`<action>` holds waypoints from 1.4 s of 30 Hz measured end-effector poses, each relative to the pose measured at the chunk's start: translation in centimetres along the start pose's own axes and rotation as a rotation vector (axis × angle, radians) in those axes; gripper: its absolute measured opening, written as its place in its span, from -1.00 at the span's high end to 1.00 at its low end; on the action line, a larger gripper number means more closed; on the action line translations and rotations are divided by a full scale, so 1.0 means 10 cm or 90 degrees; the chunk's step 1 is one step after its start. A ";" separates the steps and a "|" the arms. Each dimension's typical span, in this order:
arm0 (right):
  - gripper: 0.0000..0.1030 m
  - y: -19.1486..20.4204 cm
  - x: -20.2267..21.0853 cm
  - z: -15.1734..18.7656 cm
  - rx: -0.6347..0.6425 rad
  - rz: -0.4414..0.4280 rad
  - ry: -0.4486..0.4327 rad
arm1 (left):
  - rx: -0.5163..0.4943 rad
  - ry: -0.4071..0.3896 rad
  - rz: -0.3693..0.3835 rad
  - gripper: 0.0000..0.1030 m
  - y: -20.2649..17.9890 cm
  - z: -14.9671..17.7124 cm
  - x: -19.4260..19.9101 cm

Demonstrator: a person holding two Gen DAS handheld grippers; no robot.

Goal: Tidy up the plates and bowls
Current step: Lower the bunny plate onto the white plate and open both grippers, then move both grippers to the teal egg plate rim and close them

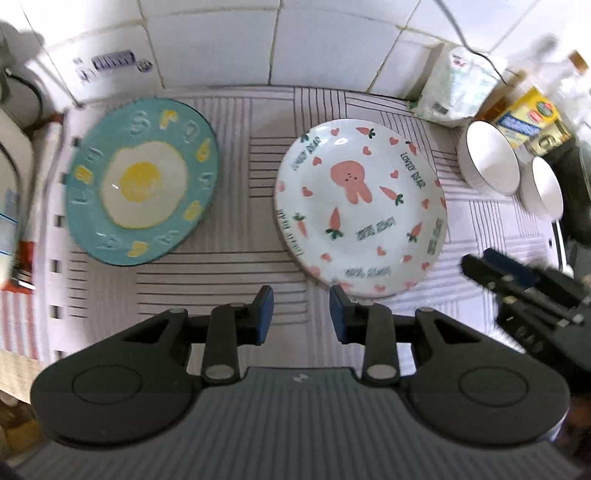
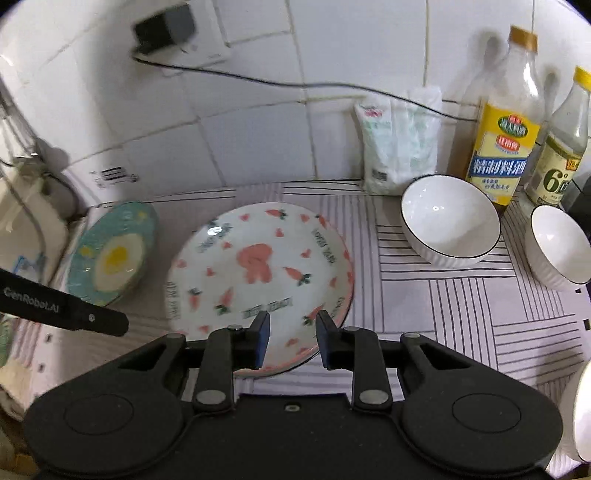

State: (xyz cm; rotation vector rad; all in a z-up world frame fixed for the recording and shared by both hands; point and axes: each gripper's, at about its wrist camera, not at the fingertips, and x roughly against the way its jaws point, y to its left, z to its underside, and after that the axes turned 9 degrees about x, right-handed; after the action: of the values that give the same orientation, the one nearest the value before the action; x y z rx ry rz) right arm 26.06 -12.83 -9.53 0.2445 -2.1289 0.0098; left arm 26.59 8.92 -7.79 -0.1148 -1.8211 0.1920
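Two plates lie flat on the striped mat point(image 1: 221, 273): a teal plate with a fried-egg picture point(image 1: 142, 181) on the left and a white plate with a pink rabbit and carrots point(image 1: 360, 210) to its right. Two white bowls point(image 2: 448, 221) point(image 2: 557, 247) stand upright at the right, near the bottles. My left gripper point(image 1: 301, 314) hovers over the mat just in front of the rabbit plate, open and empty. My right gripper point(image 2: 291, 339) hangs above the near rim of the rabbit plate point(image 2: 258, 266), open, holding nothing. The teal plate point(image 2: 110, 254) is off to its left.
A cooking wine bottle point(image 2: 502, 140), a second bottle point(image 2: 561, 147) and a white bag point(image 2: 399, 147) stand against the tiled wall. A plug with a black cable point(image 2: 166, 29) hangs above. A white appliance point(image 1: 14, 184) borders the mat's left. Another white rim point(image 2: 581, 406) shows at the right edge.
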 end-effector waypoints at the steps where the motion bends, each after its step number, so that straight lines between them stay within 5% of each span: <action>1: 0.32 0.04 0.09 -0.01 0.002 0.000 -0.006 | -0.006 -0.008 0.002 0.36 0.04 0.03 0.08; 8: 0.05 0.37 0.49 0.00 -0.011 -0.077 -0.050 | 0.005 -0.060 0.024 0.24 0.59 0.20 0.53; 9: 0.03 0.46 0.53 0.00 0.003 -0.099 -0.064 | 0.012 -0.067 0.023 0.22 0.69 0.22 0.57; 11: -0.35 0.67 0.63 -0.01 0.037 -0.124 -0.103 | 0.031 -0.084 0.012 0.13 0.87 0.25 0.63; 15: -0.39 1.14 0.76 -0.06 0.120 -0.130 -0.154 | 0.057 -0.113 -0.023 0.03 1.25 0.31 0.69; 22: -0.52 1.72 0.51 -0.17 0.233 -0.130 -0.188 | 0.053 -0.165 -0.063 -0.17 1.79 0.34 0.69; 25: -0.72 1.85 0.43 -0.30 0.229 -0.138 -0.186 | 0.044 -0.205 -0.074 -0.39 1.96 0.32 0.71; 31: -0.71 1.89 -0.03 -0.39 0.223 -0.192 -0.248 | 0.033 -0.262 -0.078 -0.58 2.13 0.22 0.55; 35: -0.69 1.85 -0.47 -0.56 0.201 -0.183 -0.199 | 0.008 -0.280 -0.108 -0.71 2.21 0.25 0.39; 42: -0.62 1.65 -1.19 -0.74 0.118 -0.159 -0.116 | 0.045 -0.262 -0.065 -0.71 2.37 0.07 0.02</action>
State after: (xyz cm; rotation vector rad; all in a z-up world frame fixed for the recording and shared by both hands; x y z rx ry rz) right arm 35.50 6.09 -14.07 0.6409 -2.2659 0.0408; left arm 25.33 32.16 -12.33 0.0731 -2.2202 0.2188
